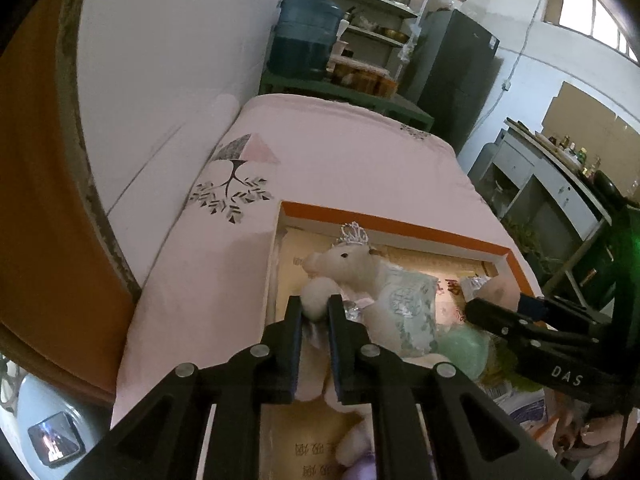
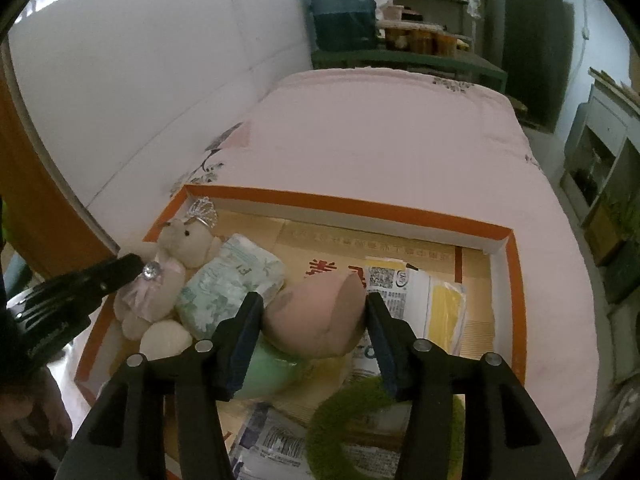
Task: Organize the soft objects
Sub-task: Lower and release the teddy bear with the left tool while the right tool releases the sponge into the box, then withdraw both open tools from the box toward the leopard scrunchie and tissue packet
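A cream plush bear (image 1: pixel 352 264) with a silver crown lies in an orange-rimmed cardboard box (image 1: pixel 384 220) on a pink bed. My left gripper (image 1: pixel 315 306) is shut on the bear's paw. In the right wrist view the bear (image 2: pixel 176 256) lies at the box's left, next to a pale green patterned soft pack (image 2: pixel 228 280). My right gripper (image 2: pixel 314 312) holds a pink peach-shaped plush (image 2: pixel 316 316) between its fingers, over a green soft item (image 2: pixel 268 372). The left gripper's tip (image 2: pixel 128 268) touches the bear's bow.
The box (image 2: pixel 400 208) also holds a yellow and white packet (image 2: pixel 424 300), a fuzzy green ring (image 2: pixel 360 428) and printed packs. The pink bedspread (image 2: pixel 392 140) stretches beyond. A white wall is left; a water jug (image 2: pixel 344 8), shelves and fridge stand behind.
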Available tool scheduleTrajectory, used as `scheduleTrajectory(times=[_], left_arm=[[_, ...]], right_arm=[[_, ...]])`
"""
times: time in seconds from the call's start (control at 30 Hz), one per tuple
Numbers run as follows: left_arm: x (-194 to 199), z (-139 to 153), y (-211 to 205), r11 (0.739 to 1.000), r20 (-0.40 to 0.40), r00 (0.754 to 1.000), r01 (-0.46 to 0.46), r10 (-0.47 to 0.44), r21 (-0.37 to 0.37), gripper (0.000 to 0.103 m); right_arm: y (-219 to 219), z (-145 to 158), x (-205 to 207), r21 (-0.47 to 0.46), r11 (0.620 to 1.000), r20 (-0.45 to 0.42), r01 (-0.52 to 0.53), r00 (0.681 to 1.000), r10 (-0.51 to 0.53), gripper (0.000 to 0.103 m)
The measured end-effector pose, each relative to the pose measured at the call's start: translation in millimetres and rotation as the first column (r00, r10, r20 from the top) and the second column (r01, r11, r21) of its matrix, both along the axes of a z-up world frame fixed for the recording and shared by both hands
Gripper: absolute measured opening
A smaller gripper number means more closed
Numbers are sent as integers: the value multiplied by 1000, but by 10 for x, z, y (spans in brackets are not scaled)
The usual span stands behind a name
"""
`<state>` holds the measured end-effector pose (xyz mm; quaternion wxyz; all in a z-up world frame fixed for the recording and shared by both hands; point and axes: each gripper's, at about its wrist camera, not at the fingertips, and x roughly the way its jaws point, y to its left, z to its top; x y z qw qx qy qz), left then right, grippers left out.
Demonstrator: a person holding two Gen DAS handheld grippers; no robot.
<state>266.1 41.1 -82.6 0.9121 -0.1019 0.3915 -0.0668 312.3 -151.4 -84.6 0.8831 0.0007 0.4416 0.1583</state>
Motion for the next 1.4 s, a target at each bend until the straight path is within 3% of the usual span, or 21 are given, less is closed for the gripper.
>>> scheduleTrajectory(times=[0.1,0.17,0.2,0.77,1.4], left_arm=[[-35,10,0,1000,14,1000,-5,5,2,32],[-58,18,-8,1000,24,1000,4,-4,-1,56],[-65,25,-18,1000,30,1000,6,-6,-1,59],[-243,195,-52,1000,87,996,8,-8,-5,59],[-667,432,-136,999,136,990,33,-31,-14,59]], right_arm=[[2,0,-25,-2,1000,3,2,1000,-2,58],[6,10,-45,-1,1000,11,1,1000,-1,62],[9,15,-64,-5,1000,15,2,1000,-2,66],[-36,202,-269,-2,1000,59,11,998,-11,68],[-156,426,-766,19,999,89,46,995,-47,68]])
